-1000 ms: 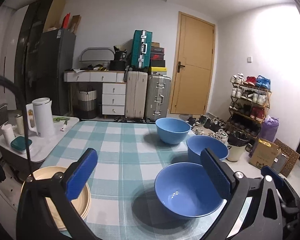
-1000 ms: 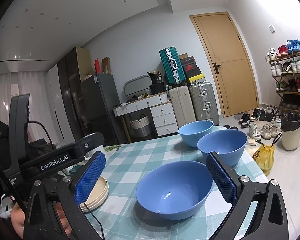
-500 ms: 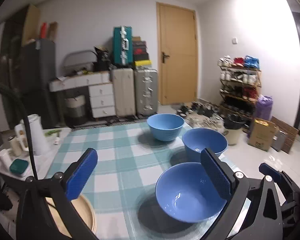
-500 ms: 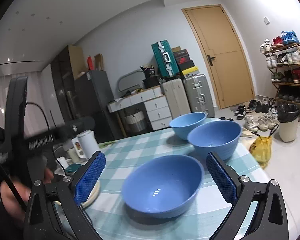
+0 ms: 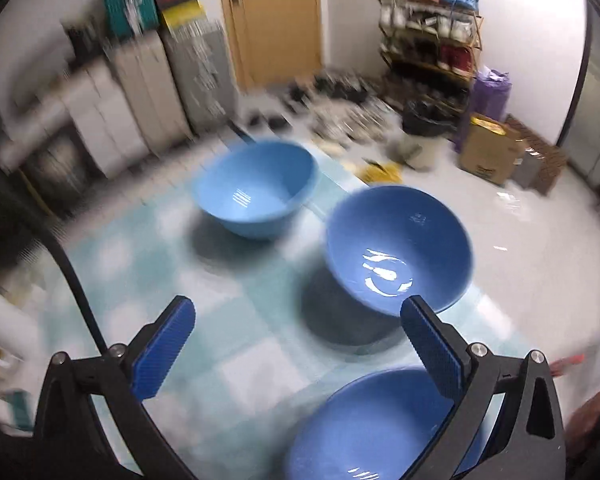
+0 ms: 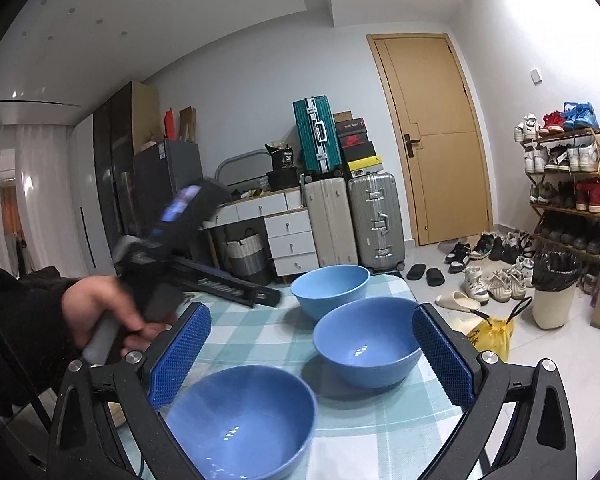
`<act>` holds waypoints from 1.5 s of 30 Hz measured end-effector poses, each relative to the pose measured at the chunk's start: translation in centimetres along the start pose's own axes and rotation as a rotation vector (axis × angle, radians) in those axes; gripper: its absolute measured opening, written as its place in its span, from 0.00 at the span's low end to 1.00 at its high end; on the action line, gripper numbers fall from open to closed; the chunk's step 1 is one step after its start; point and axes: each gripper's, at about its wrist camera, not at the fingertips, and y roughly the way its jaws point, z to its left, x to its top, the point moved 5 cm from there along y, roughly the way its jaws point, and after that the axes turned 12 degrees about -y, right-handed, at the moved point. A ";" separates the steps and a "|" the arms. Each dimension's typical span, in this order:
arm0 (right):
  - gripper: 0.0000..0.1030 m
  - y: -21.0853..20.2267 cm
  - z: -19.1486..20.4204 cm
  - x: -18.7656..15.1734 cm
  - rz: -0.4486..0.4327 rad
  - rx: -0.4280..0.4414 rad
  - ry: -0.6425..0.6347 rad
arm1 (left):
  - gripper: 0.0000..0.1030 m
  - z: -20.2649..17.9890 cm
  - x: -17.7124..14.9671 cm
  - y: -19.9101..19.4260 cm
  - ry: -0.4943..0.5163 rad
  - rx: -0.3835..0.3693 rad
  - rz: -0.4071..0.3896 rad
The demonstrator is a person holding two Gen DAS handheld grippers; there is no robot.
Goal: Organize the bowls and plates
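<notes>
Three blue bowls stand in a row on the teal checked table (image 6: 380, 412): a light blue far bowl (image 6: 330, 288) (image 5: 256, 188), a middle bowl (image 6: 368, 340) (image 5: 398, 248) and a near bowl (image 6: 240, 420) (image 5: 372, 428). My left gripper (image 5: 296, 328) is open above the cloth, left of the middle bowl, and its right finger overlaps the near bowl's rim in that blurred view. My right gripper (image 6: 312, 344) is open too. Its left pad (image 6: 180, 356) hangs over the near bowl's rim, and the middle bowl lies between its fingers further on.
A person's hand (image 6: 100, 312) holds the left tool over the table's left side. The table's right edge drops to the floor, where a yellow bag (image 6: 488, 332), a bin (image 6: 552, 296), shoes and a shoe rack (image 6: 564, 184) stand. Suitcases (image 6: 352, 220) and a door (image 6: 432, 140) are behind.
My left gripper has swung right and tipped down fast towards the bowls, so the beige plates have left its view. The right gripper has shifted right, leaving the near bowl at its lower left.
</notes>
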 end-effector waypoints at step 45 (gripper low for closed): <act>0.49 21.7 -12.6 -3.9 0.525 0.122 0.262 | 0.09 0.6 0.1 12.5 -0.075 -0.054 0.465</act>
